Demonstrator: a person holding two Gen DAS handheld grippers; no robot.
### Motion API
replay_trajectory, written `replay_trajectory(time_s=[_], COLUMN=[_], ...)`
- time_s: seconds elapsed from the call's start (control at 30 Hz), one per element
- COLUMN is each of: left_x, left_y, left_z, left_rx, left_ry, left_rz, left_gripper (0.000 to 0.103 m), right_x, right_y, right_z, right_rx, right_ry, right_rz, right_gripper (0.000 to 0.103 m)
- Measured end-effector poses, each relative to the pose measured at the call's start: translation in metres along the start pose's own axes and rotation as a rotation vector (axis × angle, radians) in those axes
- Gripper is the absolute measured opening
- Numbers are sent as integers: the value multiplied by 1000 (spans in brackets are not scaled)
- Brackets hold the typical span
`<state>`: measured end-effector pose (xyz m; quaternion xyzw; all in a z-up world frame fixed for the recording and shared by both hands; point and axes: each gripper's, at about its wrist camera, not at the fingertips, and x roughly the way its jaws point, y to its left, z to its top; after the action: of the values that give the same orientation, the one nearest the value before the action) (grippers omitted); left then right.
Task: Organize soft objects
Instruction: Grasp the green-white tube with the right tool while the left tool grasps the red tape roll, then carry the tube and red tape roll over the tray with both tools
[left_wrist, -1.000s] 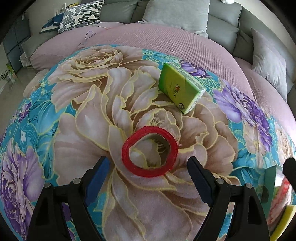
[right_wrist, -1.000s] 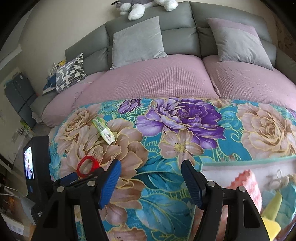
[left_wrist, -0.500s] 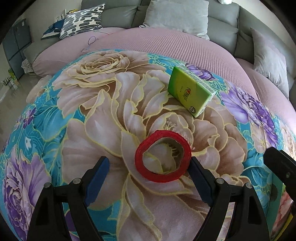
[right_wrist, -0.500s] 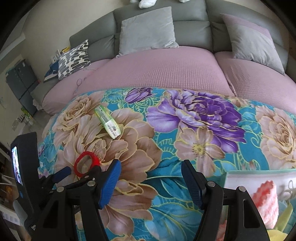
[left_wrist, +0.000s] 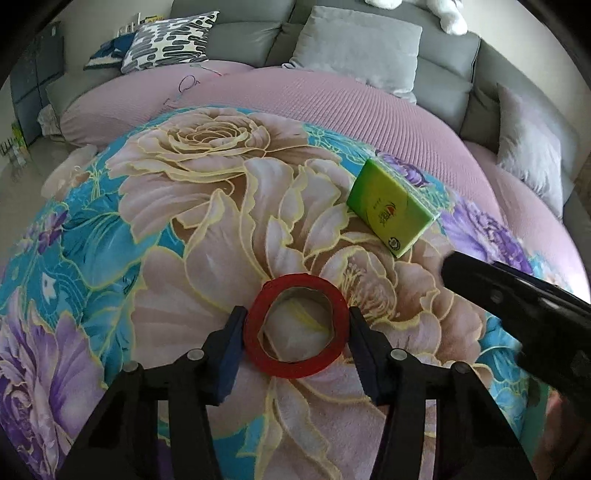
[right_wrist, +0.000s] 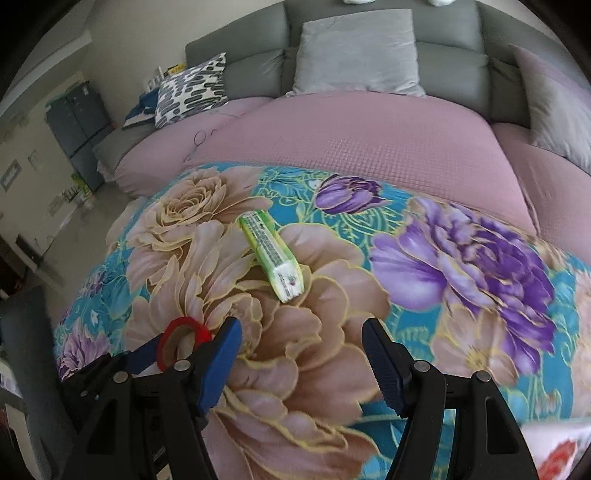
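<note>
One logo marks the green tissue pack (left_wrist: 391, 205), unreadable.

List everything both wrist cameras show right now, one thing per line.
red ring: 1, red, on the floral blanket, between the left gripper's pads
tissue pack: 1, green, on the blanket beyond the ring
floral blanket: 1, teal, pink, purple, over the mauve cover
mauve cover: 1, on the sofa seat
cushions: 4, three grey, one patterned, along the sofa back
left gripper: just been closing, touching the ring
right gripper: open, empty
</note>
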<state>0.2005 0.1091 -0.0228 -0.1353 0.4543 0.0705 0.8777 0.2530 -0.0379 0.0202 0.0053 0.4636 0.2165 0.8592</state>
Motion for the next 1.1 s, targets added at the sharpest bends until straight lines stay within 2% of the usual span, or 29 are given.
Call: replay_trajectory(time_s=[0.27, 0.43, 0.57, 0.63, 0.67, 0.83, 1.1], left_x=[-21, -25, -28, -30, -31, -41, -60], left_y=[34, 44, 43, 41, 40, 36, 15], left_z=[10, 9, 10, 10, 10, 10, 4], left_rx=[-107, -130, -128, -122, -121, -114, -76], left_ry=[-13, -17, -24, -27, -31, -51, -75], left_rz=[16, 28, 14, 11, 10, 3, -22], left_gripper=[55, 54, 55, 55, 55, 55, 54], right_x=[29, 51, 59, 59, 57, 37, -33], right_y=[10, 17, 22, 24, 24, 24, 15], right_z=[24, 35, 38, 39, 39, 33, 12], right_rx=[-39, -46, -66, -78, -82, -63, -23], right_ry=[33, 65, 75, 73, 72, 49, -44], right_rz=[54, 64, 44, 40, 36, 45, 56], right_gripper=[70, 51, 30, 27, 24, 23, 23])
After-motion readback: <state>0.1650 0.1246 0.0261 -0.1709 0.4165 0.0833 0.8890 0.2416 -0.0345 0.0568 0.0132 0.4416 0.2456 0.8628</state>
